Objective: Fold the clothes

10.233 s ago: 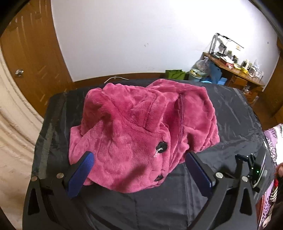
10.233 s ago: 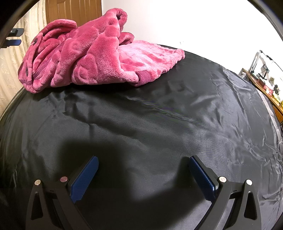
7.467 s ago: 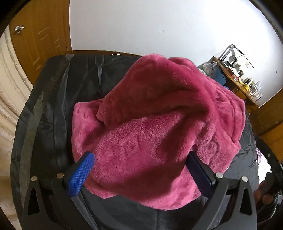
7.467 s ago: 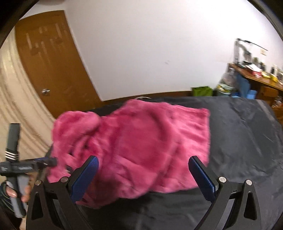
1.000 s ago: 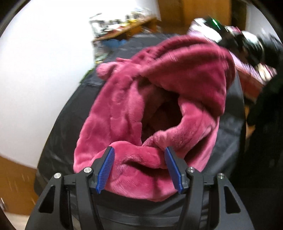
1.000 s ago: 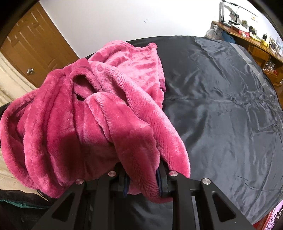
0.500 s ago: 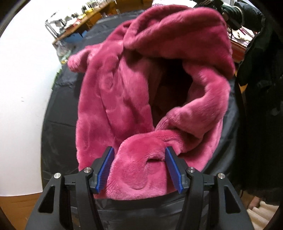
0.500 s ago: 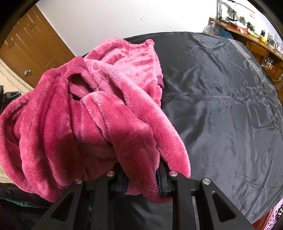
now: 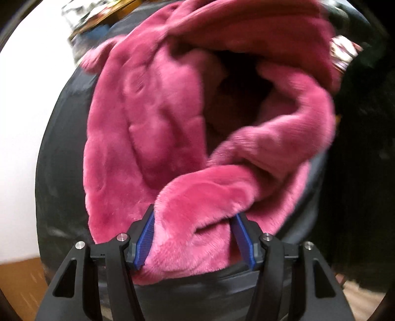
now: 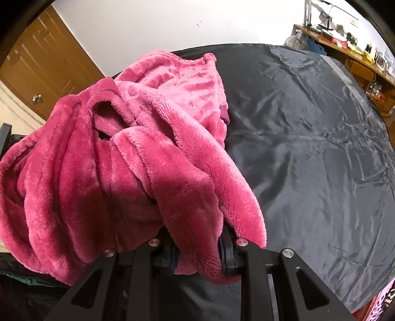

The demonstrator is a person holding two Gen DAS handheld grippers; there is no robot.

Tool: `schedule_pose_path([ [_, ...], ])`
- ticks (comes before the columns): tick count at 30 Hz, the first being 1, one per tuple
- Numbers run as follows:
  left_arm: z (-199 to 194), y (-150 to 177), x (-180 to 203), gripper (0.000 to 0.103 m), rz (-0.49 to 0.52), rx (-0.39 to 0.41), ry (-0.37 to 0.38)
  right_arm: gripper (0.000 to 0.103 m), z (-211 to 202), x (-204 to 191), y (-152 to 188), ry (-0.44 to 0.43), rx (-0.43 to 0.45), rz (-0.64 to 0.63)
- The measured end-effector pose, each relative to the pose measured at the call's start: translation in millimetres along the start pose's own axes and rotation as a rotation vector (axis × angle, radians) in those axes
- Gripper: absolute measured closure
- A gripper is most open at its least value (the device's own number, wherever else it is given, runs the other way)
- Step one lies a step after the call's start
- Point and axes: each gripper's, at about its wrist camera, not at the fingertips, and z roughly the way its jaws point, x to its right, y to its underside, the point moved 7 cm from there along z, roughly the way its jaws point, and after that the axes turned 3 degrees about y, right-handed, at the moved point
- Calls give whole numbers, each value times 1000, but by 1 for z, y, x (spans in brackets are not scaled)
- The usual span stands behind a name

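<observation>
A thick pink fleece garment [image 9: 148, 123] is bunched up over a black sheet [image 9: 61, 148] and hangs between both grippers. My left gripper [image 9: 193, 222] points down at it, and its blue pads [image 9: 145, 237] press a fat roll of the hem from both sides. In the right wrist view the garment [image 10: 98, 160] drapes to the left over the black sheet [image 10: 308, 148]. There my right gripper [image 10: 198, 247] is shut tight on another edge of the fleece, which covers its pads almost fully. A dark hollow in the garment's folds opens above the left gripper.
A wooden door [image 10: 37, 61] and a cream curtain [image 10: 9, 111] stand behind the sheet on the left. A cluttered wooden desk [image 10: 345, 19] runs along the far right wall. A person in dark clothes [image 9: 365, 123] stands at the sheet's right edge.
The left gripper has sunk and tipped further down with the fleece roll still in its pads, so the garment fills more of its view. The right gripper and its hold are unchanged.
</observation>
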Motion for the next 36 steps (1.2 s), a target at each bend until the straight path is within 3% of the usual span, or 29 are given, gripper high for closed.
schedule_pose_path([
  [2, 1, 2, -8, 50, -113, 18, -8, 79, -3, -1, 0, 17, 14, -11],
  [8, -23, 8, -7, 81, -355, 169, -35, 79, -21, -15, -1, 156, 106, -118],
  [12, -60, 12, -3, 86, -588, 351, -74, 79, -45, -21, -6, 234, 207, -160],
  [18, -138, 7, 1, 87, -870, 696, -97, 79, -103, -20, -23, 252, 414, -91],
  [27, -277, 14, 26, 87, -924, 1090, -230, 79, -228, -24, -59, 229, 788, 15],
  [36, -424, 36, 69, 87, -879, 1487, -349, 79, -411, -32, -69, 219, 1274, 92],
])
